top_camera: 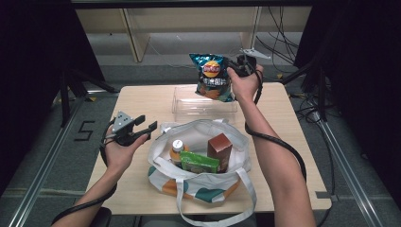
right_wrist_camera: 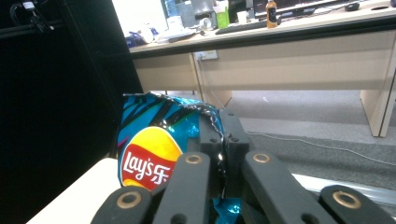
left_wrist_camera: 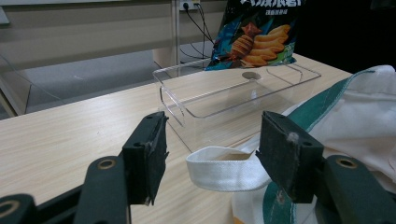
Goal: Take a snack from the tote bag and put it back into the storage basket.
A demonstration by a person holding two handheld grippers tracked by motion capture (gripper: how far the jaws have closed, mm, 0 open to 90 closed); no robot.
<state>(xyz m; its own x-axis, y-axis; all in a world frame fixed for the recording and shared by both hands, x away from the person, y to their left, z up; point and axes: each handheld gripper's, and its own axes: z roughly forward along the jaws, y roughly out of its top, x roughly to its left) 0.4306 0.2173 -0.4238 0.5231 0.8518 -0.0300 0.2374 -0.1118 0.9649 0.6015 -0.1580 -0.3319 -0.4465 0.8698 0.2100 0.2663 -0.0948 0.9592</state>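
Overhead, the right tongs [top_camera: 236, 66] pinched a chip bag [top_camera: 212, 75] by its edge, holding it in the air over a clear tray [top_camera: 204, 111] at the far side of the bench [top_camera: 142, 99], while the left tongs [top_camera: 144, 124] sat spread beside a tote [top_camera: 201, 182]. Along the left tongs [left_wrist_camera: 212, 151], the jaws stood apart around the tote's strap [left_wrist_camera: 224, 168] without touching it. Along the right tongs [right_wrist_camera: 223, 135], the jaws were pressed together on the bag's [right_wrist_camera: 154, 140] crimped edge.

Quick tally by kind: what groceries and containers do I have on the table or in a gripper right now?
Chip bags: 1, the chip bag pinched in the right gripper above the clear tray
Bottles: 1, the bottle in the tote bag
Boxes: 1, the brown box
Green packets: 1, the green packet
Clear trays: 1
Tote bags: 1
Total: 6
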